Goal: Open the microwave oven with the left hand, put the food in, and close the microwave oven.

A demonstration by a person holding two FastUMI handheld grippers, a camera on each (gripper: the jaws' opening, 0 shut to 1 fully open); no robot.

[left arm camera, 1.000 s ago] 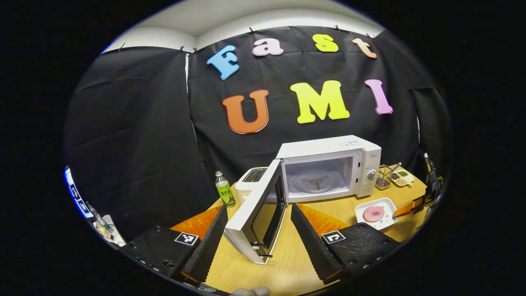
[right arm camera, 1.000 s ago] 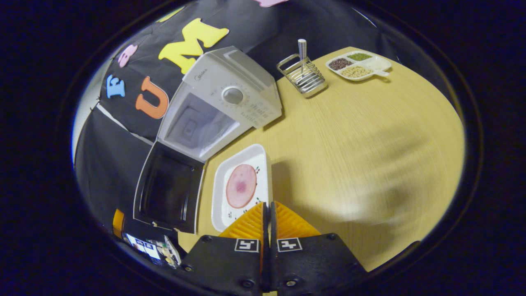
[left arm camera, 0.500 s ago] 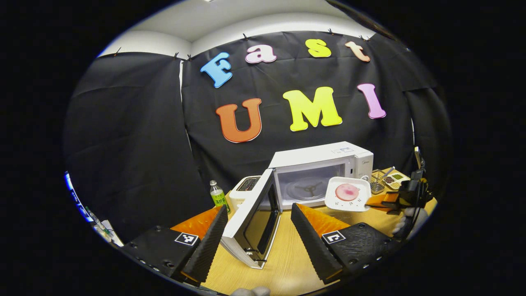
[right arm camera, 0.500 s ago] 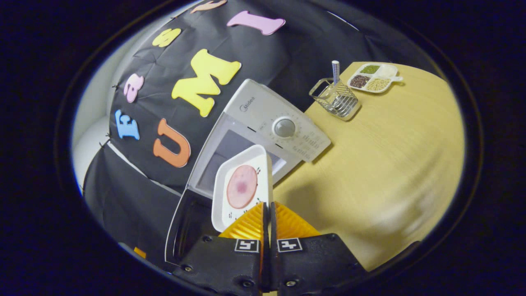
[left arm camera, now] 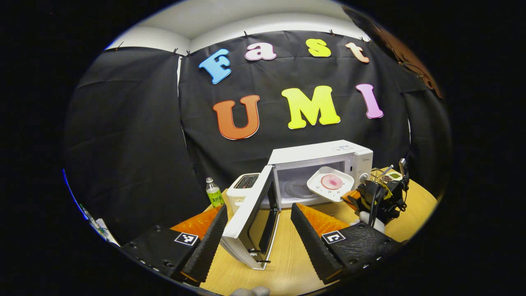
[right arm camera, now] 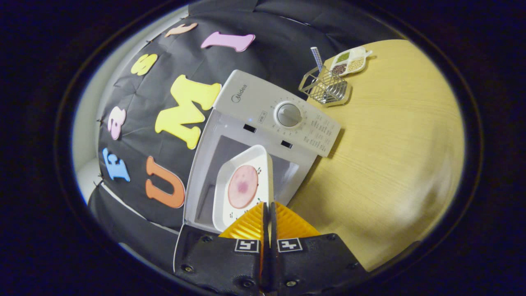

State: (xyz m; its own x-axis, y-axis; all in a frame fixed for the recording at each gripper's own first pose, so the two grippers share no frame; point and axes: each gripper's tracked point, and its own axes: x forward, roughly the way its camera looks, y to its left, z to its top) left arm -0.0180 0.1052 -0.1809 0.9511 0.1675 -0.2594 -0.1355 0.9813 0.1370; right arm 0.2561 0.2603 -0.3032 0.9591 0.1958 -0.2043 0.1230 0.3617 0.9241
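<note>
Right claw [right arm camera: 269, 213], fingers pressed together on the rim of the white plate [right arm camera: 242, 187] of food, holds it at the mouth of the open microwave oven [right arm camera: 263, 127]. Left claw [left arm camera: 259, 224] hangs wide open, empty, beside the door [left arm camera: 250, 222]. Next, probably: slide the plate inside, release. Oven brand: Midea.

The left gripper [left arm camera: 258, 230] is spread wide, its fingers either side of the microwave door [left arm camera: 251, 222]. The right gripper [right arm camera: 269, 211] is pinched closed at the microwave's mouth.
</note>
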